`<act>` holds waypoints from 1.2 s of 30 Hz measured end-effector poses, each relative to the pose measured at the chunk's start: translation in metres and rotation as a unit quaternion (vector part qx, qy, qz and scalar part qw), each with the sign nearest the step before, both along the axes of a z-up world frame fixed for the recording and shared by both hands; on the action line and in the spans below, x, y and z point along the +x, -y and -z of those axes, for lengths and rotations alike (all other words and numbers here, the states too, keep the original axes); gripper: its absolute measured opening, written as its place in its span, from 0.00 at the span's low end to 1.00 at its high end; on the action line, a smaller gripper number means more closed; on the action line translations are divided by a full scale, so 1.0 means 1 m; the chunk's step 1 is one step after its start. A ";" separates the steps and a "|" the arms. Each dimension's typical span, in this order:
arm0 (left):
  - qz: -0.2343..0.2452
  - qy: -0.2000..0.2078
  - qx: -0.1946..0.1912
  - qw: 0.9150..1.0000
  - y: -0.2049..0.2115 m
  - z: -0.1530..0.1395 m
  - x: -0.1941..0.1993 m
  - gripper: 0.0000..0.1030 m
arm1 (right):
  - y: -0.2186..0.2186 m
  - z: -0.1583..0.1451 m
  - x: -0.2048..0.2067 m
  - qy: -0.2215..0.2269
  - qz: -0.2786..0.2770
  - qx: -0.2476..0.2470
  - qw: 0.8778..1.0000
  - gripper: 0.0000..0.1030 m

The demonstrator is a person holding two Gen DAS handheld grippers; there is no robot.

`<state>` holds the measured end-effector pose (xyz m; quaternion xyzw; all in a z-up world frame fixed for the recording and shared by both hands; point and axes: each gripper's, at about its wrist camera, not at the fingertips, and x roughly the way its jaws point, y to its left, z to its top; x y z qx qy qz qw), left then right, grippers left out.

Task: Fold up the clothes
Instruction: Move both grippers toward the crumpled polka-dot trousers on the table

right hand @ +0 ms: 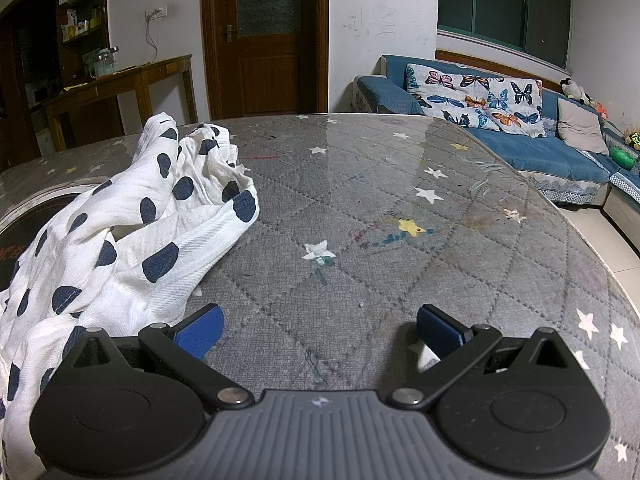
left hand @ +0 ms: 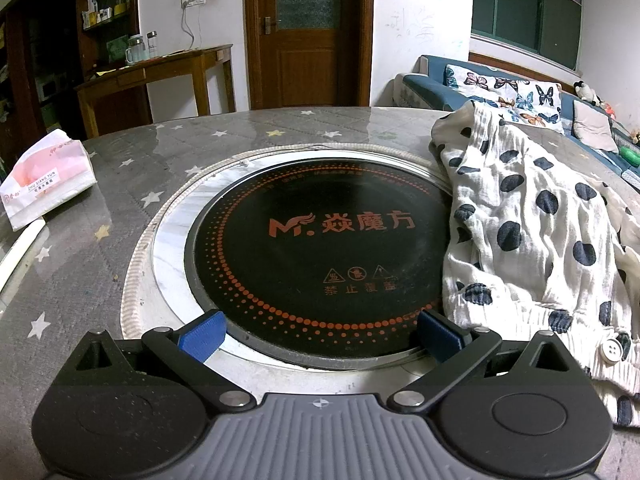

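Left gripper (left hand: 320,332): jaws wide apart, empty, over the hob (left hand: 320,240).
Right gripper (right hand: 320,330): jaws wide apart, empty, over bare table (right hand: 400,220).
Garment (left hand: 532,232): white, dark-spotted; crumpled heap on the table between the grippers, one edge lapping the hob rim.
Handling: judged light, limp, wrinkly; will sag and bunch.
Hold: likely the buttoned hem (left hand: 612,350) nearest, or a free edge.
Tissue pack (left hand: 48,180): far left.
Sofa (right hand: 520,148): beyond.

1 spotted garment (left hand: 532,232), 1 tissue pack (left hand: 48,178), 1 cooktop (left hand: 320,256), maybe 2 jars (left hand: 141,49) on side desk
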<state>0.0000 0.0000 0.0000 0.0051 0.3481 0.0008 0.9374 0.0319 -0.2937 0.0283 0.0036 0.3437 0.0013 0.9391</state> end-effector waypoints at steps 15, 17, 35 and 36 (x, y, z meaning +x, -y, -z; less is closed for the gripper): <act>0.000 -0.001 0.001 1.000 0.000 0.002 0.002 1.00 | -0.002 -0.005 -0.023 0.002 0.005 0.006 1.000 1.00; -0.001 -0.003 0.001 1.000 -0.001 0.003 0.003 1.00 | -0.002 -0.007 -0.031 0.004 0.006 0.006 1.000 1.00; 0.040 0.041 -0.014 0.998 0.030 -0.046 -0.010 1.00 | -0.006 -0.043 -0.098 0.043 -0.019 0.046 0.998 1.00; 0.044 0.043 -0.015 0.998 0.032 -0.048 -0.010 1.00 | -0.007 -0.044 -0.100 0.044 -0.022 0.049 0.998 1.00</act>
